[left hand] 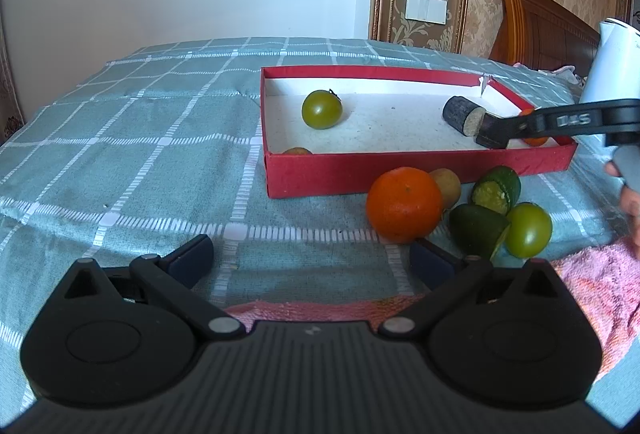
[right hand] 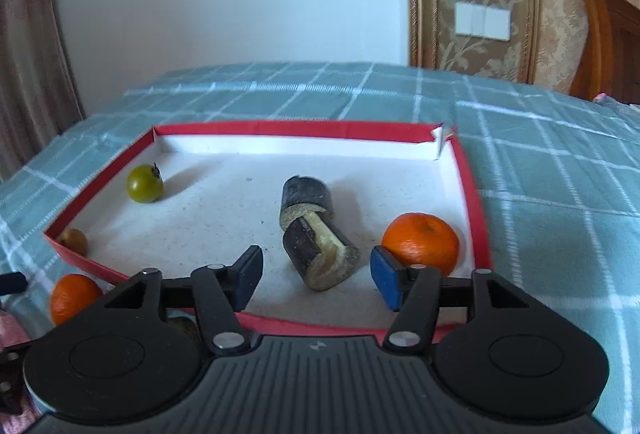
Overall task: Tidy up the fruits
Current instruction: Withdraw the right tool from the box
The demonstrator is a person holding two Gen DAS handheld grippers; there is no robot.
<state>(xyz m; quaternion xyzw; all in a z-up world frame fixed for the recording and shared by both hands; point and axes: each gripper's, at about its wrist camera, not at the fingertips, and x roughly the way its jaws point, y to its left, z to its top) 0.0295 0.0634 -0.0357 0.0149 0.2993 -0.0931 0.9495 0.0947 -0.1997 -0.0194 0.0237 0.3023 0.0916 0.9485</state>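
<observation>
My left tongs (left hand: 311, 260) hang spread wide and empty over the bed's near edge, just short of the loose pile: a big orange (left hand: 404, 204), a small brownish fruit (left hand: 447, 186) behind it, two dark green cut pieces (left hand: 478, 230) and a green round fruit (left hand: 529, 230), all on the checked bedspread (left hand: 140, 154) beside the near wall of the red box (left hand: 360, 172). A green fruit (left hand: 321, 109) already sits inside, toward the box's far left corner. I judge the orange is my next pick; I should centre the pads on its widest girth and close gently, since it touches its neighbours and could roll them toward the pink towel (left hand: 600, 282).

From the right wrist, my right tongs (right hand: 317, 276) are spread too, holding nothing, low inside the box's near edge. Two dark cane-like pieces (right hand: 316, 234) lie between the pads, touching each other, apparently just set down. An orange in the box (right hand: 421, 243) sits just behind the right pad (right hand: 386, 282). I'd lift straight up before pulling back, so neither pad nudges the pieces or that orange.
</observation>
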